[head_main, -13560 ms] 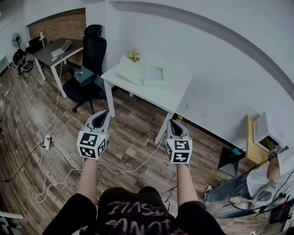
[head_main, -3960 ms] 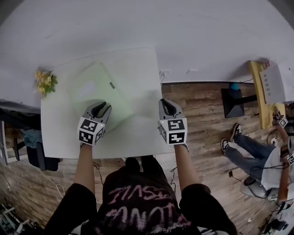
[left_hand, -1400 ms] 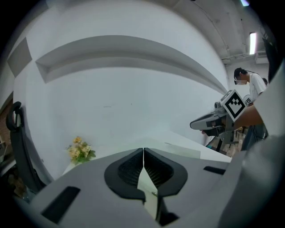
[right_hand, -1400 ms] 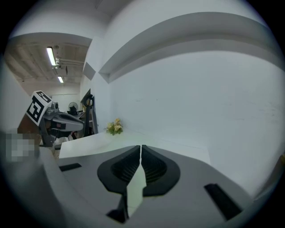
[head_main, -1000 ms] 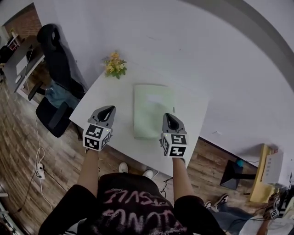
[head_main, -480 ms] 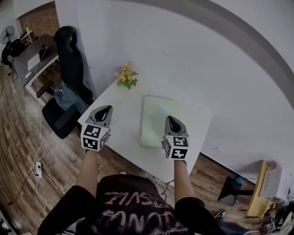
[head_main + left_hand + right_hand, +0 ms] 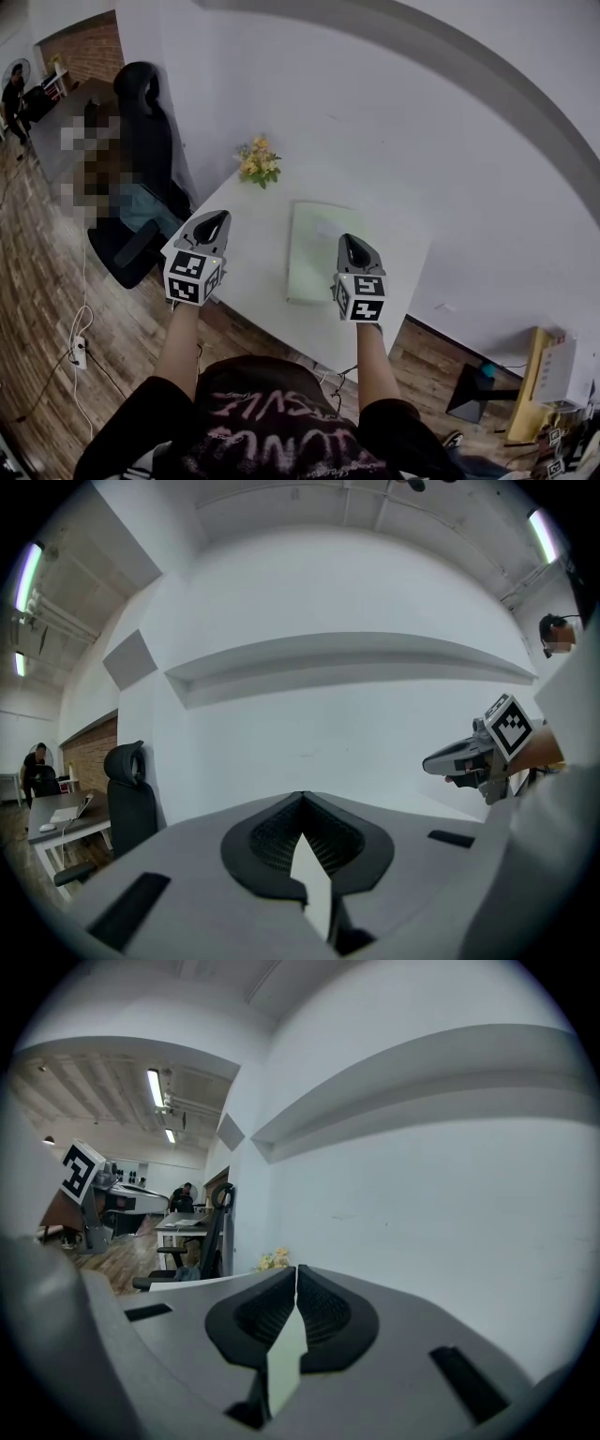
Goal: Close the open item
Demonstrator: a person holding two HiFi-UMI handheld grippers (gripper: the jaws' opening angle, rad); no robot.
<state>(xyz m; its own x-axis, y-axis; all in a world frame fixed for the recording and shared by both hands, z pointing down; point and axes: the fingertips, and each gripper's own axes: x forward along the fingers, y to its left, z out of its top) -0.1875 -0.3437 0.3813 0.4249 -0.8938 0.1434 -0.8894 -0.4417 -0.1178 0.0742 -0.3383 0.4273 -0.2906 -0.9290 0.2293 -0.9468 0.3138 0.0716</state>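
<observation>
A pale green laptop (image 7: pixel 322 249) lies flat on the white table (image 7: pixel 253 272) with its lid down. My left gripper (image 7: pixel 217 218) is raised over the table's left edge, shut and empty. My right gripper (image 7: pixel 349 241) hovers over the laptop's near right corner, also shut with nothing in it. In the left gripper view its jaws (image 7: pixel 302 798) meet against the white wall, and the right gripper (image 7: pixel 469 757) shows at the right. In the right gripper view the jaws (image 7: pixel 296 1270) are together, with the left gripper (image 7: pixel 94 1194) off to the left.
Yellow flowers (image 7: pixel 258 158) stand at the table's far left corner. A black office chair (image 7: pixel 142 122) sits left of the table. A power strip (image 7: pixel 76 351) and cable lie on the wooden floor. A yellow stand (image 7: pixel 528 384) is at the far right.
The view has shifted a little and the table sits slightly farther off. Both grippers stay raised and shut. The laptop lies flat as before.
</observation>
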